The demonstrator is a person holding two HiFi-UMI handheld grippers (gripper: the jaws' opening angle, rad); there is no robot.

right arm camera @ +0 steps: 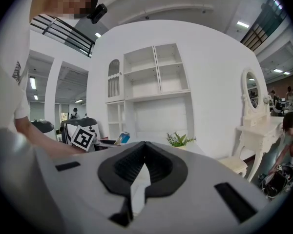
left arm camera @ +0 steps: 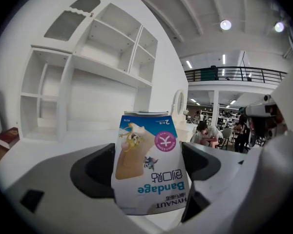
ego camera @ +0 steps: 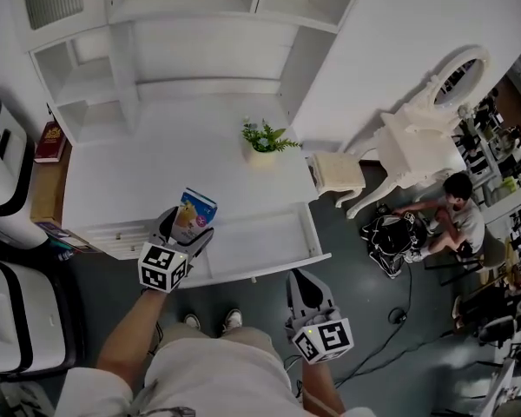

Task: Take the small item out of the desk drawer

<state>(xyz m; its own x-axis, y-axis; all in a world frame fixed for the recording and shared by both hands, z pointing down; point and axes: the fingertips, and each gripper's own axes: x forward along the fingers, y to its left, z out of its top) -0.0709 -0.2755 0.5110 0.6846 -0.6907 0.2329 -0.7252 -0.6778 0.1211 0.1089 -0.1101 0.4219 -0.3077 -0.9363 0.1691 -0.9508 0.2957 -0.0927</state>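
A small bandage box (ego camera: 195,213), white and blue with a cartoon print, is held between the jaws of my left gripper (ego camera: 187,229), which is shut on it. It hangs over the front edge of the white desk (ego camera: 130,172), just left of the open drawer (ego camera: 269,243). In the left gripper view the box (left arm camera: 149,165) stands upside down between the two dark pads (left arm camera: 90,172). My right gripper (ego camera: 300,281) is below the drawer's front, its jaws shut and empty (right arm camera: 139,172). From the right gripper view the box (right arm camera: 122,138) shows far off to the left.
A potted plant (ego camera: 265,139) stands at the desk's right back, under a white shelf unit (ego camera: 191,24). A stool (ego camera: 337,172) and a vanity table (ego camera: 421,133) are to the right, where a person (ego camera: 458,211) crouches on the floor. A book (ego camera: 50,142) lies at the left.
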